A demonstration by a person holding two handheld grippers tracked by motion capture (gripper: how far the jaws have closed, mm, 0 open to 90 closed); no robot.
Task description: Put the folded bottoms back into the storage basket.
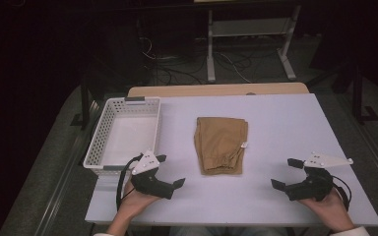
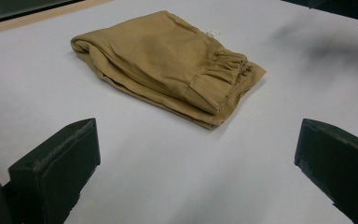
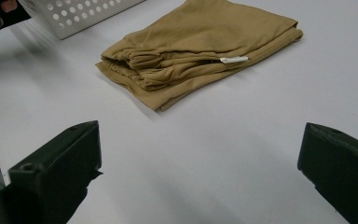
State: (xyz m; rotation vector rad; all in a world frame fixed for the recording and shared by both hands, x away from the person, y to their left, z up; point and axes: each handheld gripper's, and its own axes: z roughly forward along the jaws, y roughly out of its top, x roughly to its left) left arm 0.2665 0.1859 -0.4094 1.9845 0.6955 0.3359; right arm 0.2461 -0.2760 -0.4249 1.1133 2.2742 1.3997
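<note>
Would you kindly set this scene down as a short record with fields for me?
surface: white table
garment: folded tan shorts, lying flat mid-table, elastic waistband toward the person
tag: small white label on the shorts' right edge
container: white perforated basket at the table's left, nothing visible inside
left gripper: open, holding nothing, near the basket's front corner
right gripper: open, holding nothing, at the table's right front
contact: neither gripper touches the shorts

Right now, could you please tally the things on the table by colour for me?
Tan: 1, the folded garment
White: 1, the perforated basket
Black: 2, the left tongs and the right tongs, both open
Total: 4
</note>
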